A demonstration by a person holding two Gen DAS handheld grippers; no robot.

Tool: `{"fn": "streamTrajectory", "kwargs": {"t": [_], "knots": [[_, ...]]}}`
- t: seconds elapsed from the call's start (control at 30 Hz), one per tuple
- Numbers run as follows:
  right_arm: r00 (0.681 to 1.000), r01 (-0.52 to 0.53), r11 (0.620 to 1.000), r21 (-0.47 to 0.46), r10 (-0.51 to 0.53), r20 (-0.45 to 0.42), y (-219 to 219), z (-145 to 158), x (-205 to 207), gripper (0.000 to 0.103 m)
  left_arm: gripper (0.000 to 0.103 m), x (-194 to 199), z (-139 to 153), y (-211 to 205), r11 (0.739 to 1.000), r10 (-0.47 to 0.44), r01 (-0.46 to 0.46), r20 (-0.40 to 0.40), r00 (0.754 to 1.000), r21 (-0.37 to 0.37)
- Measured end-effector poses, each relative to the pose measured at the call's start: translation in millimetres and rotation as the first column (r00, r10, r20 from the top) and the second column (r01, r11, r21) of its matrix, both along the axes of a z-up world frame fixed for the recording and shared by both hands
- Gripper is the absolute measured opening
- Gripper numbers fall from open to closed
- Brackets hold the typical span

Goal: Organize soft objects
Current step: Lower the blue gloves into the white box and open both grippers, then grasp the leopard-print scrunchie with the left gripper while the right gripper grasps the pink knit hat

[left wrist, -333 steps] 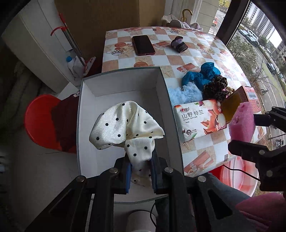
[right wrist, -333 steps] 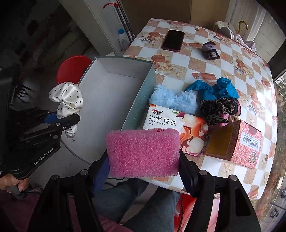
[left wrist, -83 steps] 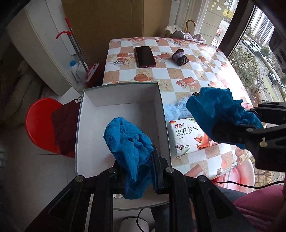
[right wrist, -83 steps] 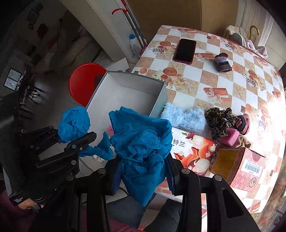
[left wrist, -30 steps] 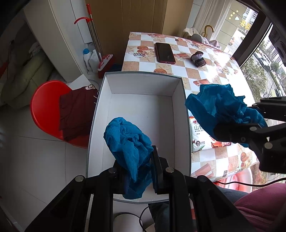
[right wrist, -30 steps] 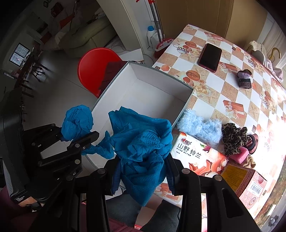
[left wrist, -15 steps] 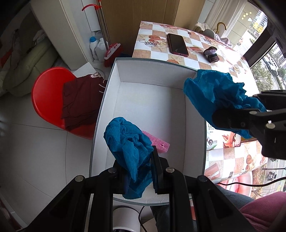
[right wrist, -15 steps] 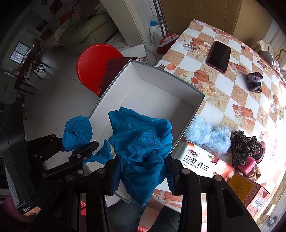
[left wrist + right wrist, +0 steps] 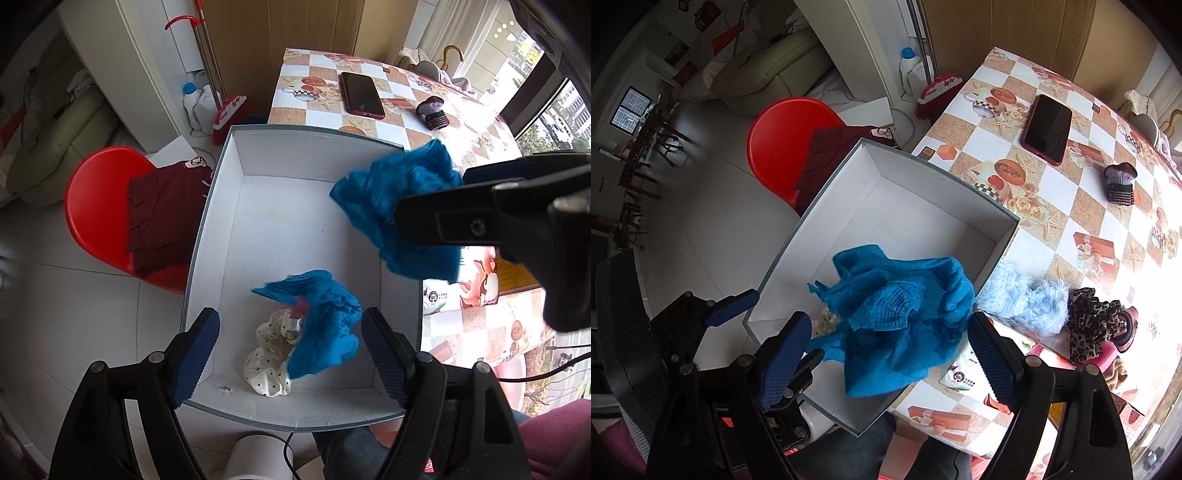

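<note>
Left wrist view: both grippers just sprang apart; blue cloth (image 9: 325, 328) half-hides polka-dot scrunchie (image 9: 269, 354) in box (image 9: 295, 155).

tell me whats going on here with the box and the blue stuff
A person is sorting soft things into a white box with two handheld grippers. Both have just opened. The left gripper has dropped its blue cloth onto a polka-dot scrunchie inside; the right gripper is letting go of another blue cloth over the box.
</note>
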State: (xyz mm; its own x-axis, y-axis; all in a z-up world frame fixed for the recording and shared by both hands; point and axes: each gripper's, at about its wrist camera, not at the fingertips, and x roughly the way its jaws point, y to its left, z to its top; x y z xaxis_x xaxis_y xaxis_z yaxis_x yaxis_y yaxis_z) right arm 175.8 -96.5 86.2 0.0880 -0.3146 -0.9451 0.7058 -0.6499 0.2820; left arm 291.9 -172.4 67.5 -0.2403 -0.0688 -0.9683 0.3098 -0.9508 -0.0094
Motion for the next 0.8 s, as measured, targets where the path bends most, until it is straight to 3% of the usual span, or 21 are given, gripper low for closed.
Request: {"fn": "streamTrajectory", "kwargs": {"t": [0.1,0.13,0.23,0.43,0.67,0.8], "knots": [[1.000,0.016,1.000,0.012,-0.017,0.005,4,-1,-5,0.089,0.103,0,2,-1,1.000,0.023,-0.023,-0.019,1.000,0.006],[1.000,0.025,1.000,0.019,-0.025,0.009,6,-2,-7,0.103,0.103,-1,2,-2,0.999,0.030,-0.030,-0.027,0.999,0.019],[0.998,0.057,0.998,0.017,-0.058,0.017,14,-1,-13,0.103,0.103,-2,2,-6,0.996,0.054,-0.051,-0.050,0.997,0.070],[0.995,0.096,0.995,0.018,-0.097,0.034,29,8,-21,0.103,0.103,-13,7,-5,0.994,0.052,-0.049,-0.028,0.998,0.101],[0.972,0.233,0.972,0.023,-0.233,0.034,98,34,-68,0.103,0.103,-51,35,28,0.992,-0.097,0.100,-0.054,0.994,0.071],[0.932,0.362,0.931,0.049,-0.363,-0.006,164,47,-107,0.103,0.103,-92,41,66,0.973,-0.212,0.216,-0.059,0.975,0.076]]}}
